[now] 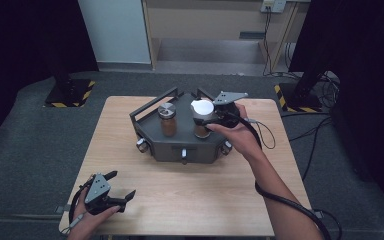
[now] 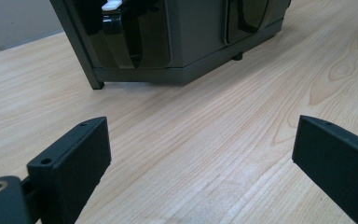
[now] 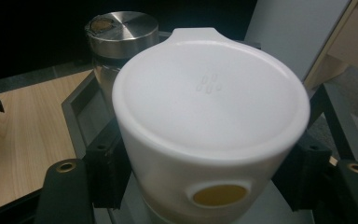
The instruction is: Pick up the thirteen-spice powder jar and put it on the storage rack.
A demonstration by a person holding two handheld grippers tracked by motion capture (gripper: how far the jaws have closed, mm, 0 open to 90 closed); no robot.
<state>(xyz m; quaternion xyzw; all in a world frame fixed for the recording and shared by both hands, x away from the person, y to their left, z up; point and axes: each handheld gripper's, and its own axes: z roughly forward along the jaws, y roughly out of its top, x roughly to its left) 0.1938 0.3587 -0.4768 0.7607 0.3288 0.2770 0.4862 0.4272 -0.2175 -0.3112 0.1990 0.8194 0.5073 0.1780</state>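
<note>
A jar with a white lid and brown contents stands in the right part of a dark grey rack. My right gripper is shut on this jar just under its lid. In the right gripper view the white lid sits between both black pads, which press on its sides. A second jar with a steel lid stands to its left in the rack, and shows behind the white lid. My left gripper rests near the table's front left corner, open, with bare wood between its jaws.
The rack has raised rails at its back and knobs along its front faces. The wooden table ends close behind the rack. Cables trail from both grippers, one across the table's right side.
</note>
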